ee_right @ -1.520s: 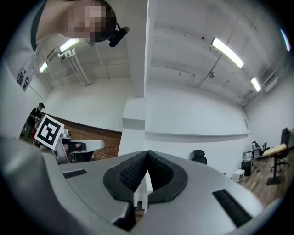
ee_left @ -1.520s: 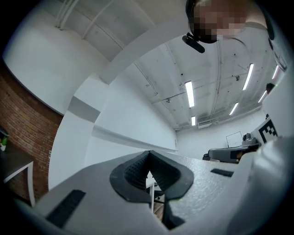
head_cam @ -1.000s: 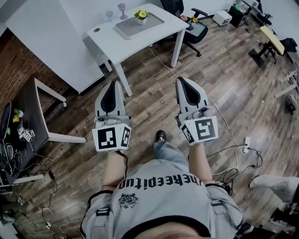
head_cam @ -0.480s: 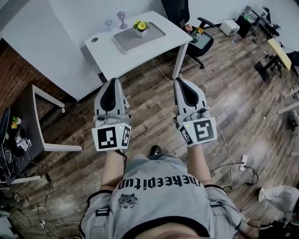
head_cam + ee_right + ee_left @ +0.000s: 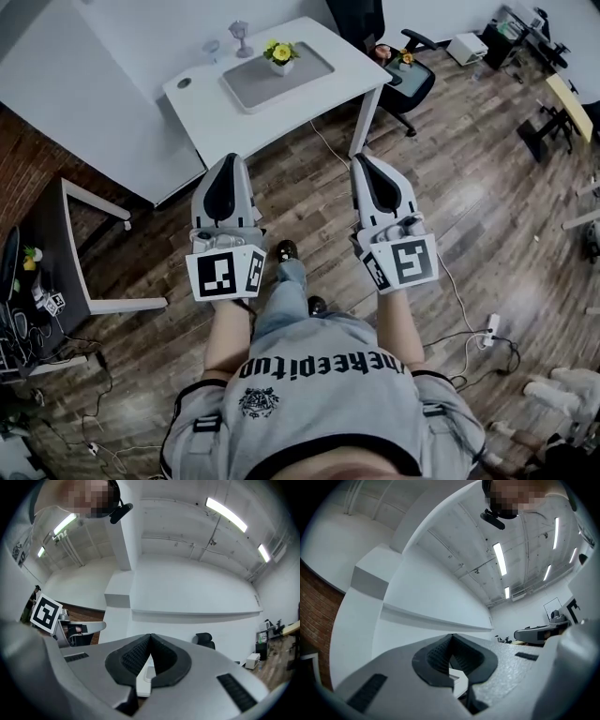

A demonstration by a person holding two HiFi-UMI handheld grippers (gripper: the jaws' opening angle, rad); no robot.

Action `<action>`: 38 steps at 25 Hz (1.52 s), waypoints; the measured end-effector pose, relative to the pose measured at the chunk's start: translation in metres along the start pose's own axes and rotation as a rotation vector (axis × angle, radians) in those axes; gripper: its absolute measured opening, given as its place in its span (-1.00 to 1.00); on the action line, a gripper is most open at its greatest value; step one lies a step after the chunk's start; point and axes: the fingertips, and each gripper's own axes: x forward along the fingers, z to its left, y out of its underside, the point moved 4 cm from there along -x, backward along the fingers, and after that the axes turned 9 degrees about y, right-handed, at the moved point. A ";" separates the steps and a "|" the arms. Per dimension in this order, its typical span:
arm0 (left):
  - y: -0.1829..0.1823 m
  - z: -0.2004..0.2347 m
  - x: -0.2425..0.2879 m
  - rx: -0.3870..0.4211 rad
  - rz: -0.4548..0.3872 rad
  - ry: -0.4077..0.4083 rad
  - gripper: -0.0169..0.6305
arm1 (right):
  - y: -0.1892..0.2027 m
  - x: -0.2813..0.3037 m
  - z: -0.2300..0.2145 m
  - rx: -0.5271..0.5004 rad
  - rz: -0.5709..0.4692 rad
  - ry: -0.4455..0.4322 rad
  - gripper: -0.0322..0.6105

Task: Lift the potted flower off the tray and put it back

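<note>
A small white pot of yellow flowers point(image 5: 279, 56) stands at the far edge of a grey tray point(image 5: 272, 80) on a white table point(image 5: 225, 108) ahead of me. Both grippers are held out over the wooden floor, well short of the table. My left gripper point(image 5: 228, 164) is shut and empty, its jaw tips meeting in the left gripper view point(image 5: 451, 636). My right gripper point(image 5: 367, 161) is shut and empty too, the tips together in the right gripper view point(image 5: 150, 635). A slice of the white table shows through the gap behind the right jaws.
A small goblet-like ornament point(image 5: 240, 36) stands on the table behind the tray. A black office chair point(image 5: 398, 75) sits to the table's right. At the left is a dark side desk point(image 5: 52, 244) with clutter. Cables and a power strip point(image 5: 487, 326) lie on the floor at the right.
I have walked toward the white table: it and the potted flower sit closer and lower in the head view. Both grippers stay shut and held out in front.
</note>
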 end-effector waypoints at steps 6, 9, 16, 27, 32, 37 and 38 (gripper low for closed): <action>0.018 0.025 0.046 -0.003 -0.009 0.021 -0.94 | 0.015 0.050 -0.015 -0.007 0.003 0.016 -0.89; 0.030 0.048 0.075 -0.004 -0.006 0.023 -0.94 | 0.024 0.087 -0.023 -0.011 0.006 0.023 -0.89; 0.048 0.109 0.150 -0.009 -0.008 0.043 -0.94 | 0.035 0.179 -0.036 -0.024 0.004 0.047 -0.89; 0.078 0.182 0.240 -0.015 -0.015 0.097 -0.94 | 0.061 0.291 -0.042 -0.038 -0.001 0.075 -0.89; 0.091 0.207 0.268 -0.018 -0.023 0.120 -0.94 | 0.072 0.326 -0.046 -0.039 -0.003 0.099 -0.89; 0.107 0.225 0.286 -0.035 -0.008 0.127 -0.94 | 0.085 0.348 -0.049 -0.039 0.013 0.118 -0.89; 0.111 0.227 0.289 -0.042 -0.003 0.128 -0.94 | 0.088 0.352 -0.050 -0.038 0.020 0.121 -0.89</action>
